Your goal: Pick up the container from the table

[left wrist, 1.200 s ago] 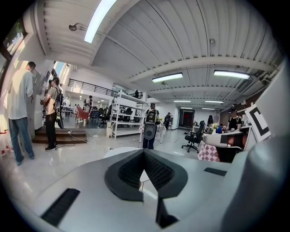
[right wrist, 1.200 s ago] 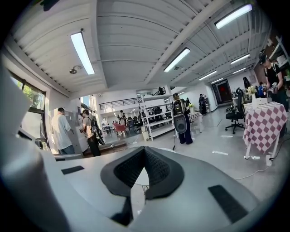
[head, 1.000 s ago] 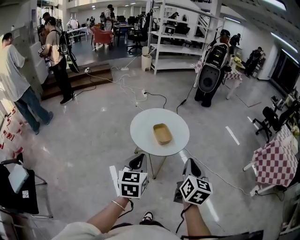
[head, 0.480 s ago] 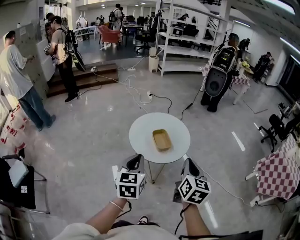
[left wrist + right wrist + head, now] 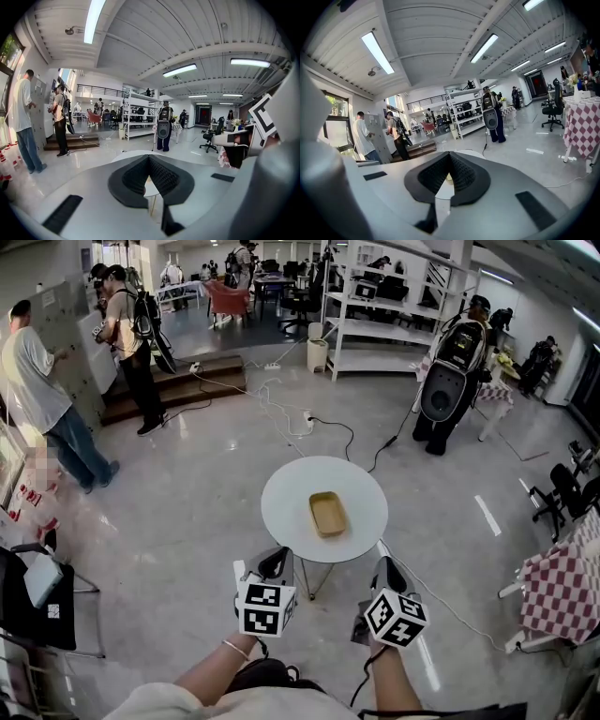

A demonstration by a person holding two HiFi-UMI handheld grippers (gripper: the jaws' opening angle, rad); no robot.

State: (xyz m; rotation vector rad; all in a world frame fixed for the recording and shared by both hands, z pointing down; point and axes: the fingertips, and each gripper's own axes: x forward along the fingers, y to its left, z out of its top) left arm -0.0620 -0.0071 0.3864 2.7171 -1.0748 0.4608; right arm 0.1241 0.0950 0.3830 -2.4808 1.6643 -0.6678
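Note:
A shallow tan container (image 5: 327,514) lies near the middle of a small round white table (image 5: 281,493) in the head view. Both grippers hover short of the table's near edge, side by side. The left gripper (image 5: 274,563) is shut and empty, pointing at the table's near left rim. The right gripper (image 5: 386,574) is shut and empty by the near right rim. In the left gripper view the black pads meet at the left gripper's tip (image 5: 149,157), and the table (image 5: 130,153) shows just beyond. The right gripper (image 5: 450,153) looks the same, with the table (image 5: 466,150) behind it.
Cables (image 5: 309,423) run over the grey floor beyond the table. People (image 5: 42,404) stand at the left by a wall. A black chair (image 5: 33,610) stands at near left and a checkered table (image 5: 562,587) at right. White shelving (image 5: 375,324) is at the back.
The table and container sit slightly nearer and lower in the head view. Both grippers have advanced with the person and stay shut.

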